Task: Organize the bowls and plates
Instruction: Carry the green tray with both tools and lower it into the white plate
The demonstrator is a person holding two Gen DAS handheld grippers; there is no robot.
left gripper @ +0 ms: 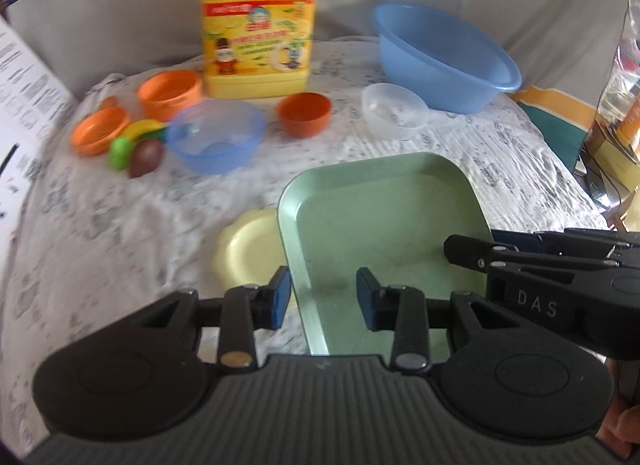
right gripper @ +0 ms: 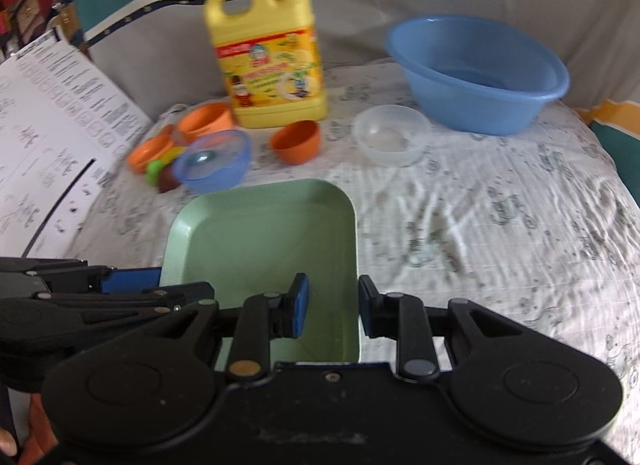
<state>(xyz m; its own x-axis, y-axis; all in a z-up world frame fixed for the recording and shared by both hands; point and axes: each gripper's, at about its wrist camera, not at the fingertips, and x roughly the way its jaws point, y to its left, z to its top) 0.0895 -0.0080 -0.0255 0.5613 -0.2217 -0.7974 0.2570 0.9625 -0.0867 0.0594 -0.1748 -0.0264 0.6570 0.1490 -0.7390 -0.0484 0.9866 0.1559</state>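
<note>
Above patterned tablecloth, green square plate gripped on opposite rims by left gripper and right gripper, jaws narrow, likely for level carrying.

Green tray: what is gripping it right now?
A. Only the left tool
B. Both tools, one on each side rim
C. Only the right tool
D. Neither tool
B: the left tool straddles the left rim of the green tray, and the right tool straddles its right rim, each visible in the other's view.

Green square plate raised, overlapping pale yellow plate.
</note>
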